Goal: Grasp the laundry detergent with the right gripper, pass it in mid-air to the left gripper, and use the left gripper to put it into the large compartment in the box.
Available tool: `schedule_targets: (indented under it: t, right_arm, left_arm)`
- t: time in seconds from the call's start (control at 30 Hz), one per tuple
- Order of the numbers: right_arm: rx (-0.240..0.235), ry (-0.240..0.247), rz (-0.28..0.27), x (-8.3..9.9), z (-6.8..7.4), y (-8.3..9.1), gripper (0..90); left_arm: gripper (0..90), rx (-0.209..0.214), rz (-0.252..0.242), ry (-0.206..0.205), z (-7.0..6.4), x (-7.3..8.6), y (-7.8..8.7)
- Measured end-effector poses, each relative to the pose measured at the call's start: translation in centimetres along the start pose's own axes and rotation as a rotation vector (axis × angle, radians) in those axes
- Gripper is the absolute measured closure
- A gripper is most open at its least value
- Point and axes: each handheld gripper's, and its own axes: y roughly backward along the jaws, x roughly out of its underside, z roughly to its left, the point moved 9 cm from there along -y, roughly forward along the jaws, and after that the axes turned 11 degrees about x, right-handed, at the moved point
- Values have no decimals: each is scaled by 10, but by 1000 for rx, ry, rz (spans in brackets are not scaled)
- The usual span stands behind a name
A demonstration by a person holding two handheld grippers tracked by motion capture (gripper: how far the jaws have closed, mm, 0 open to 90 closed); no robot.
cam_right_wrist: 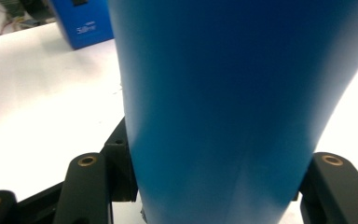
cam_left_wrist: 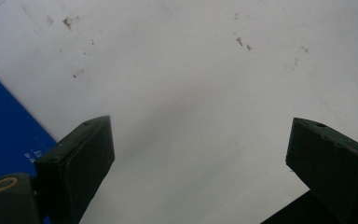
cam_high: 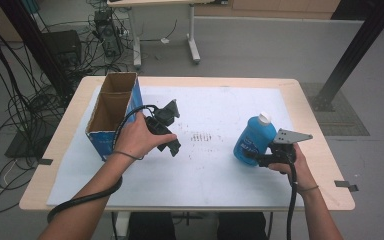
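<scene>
A blue bottle (cam_high: 252, 139) with a white cap leans on the white sheet at the right. My right gripper (cam_high: 261, 159) is shut on its lower body, and in the right gripper view the blue bottle (cam_right_wrist: 223, 102) stands between the two jaws. My left gripper (cam_high: 171, 145) hovers just right of the open blue cardboard box (cam_high: 114, 112), pointing down at the sheet. Seen in the left gripper view, the left gripper (cam_left_wrist: 198, 154) is open, its jaws wide apart with nothing between them, and the box's blue wall (cam_left_wrist: 4, 130) is at the left.
The white sheet (cam_high: 205, 170) covers most of the wooden table (cam_high: 320, 150), with dark scuff marks (cam_high: 202, 137) at its middle. The blue box (cam_right_wrist: 81, 21) shows far off in the right gripper view. Cables, a black frame post and another table's legs stand on the floor behind.
</scene>
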Motion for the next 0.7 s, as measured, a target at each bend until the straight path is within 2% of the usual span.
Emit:
schedule_targets:
  t: [0.13, 0.27, 0.53, 0.7]
  right_arm:
    - [-31, 14, 1, -5, 5, -3, 411]
    - [-59, 23, -5, -11, 9, -7, 411]
    - [-118, 36, 4, -21, 16, -13, 411]
    - [-149, 49, 8, -25, 21, -17, 411]
  left_arm:
    - [81, 8, -6, -40, -6, 4, 8]
    - [81, 30, -1, -97, -11, 10, 14]
    - [80, 48, -6, -158, -16, 15, 23]
    - [81, 65, -13, -218, -19, 16, 29]
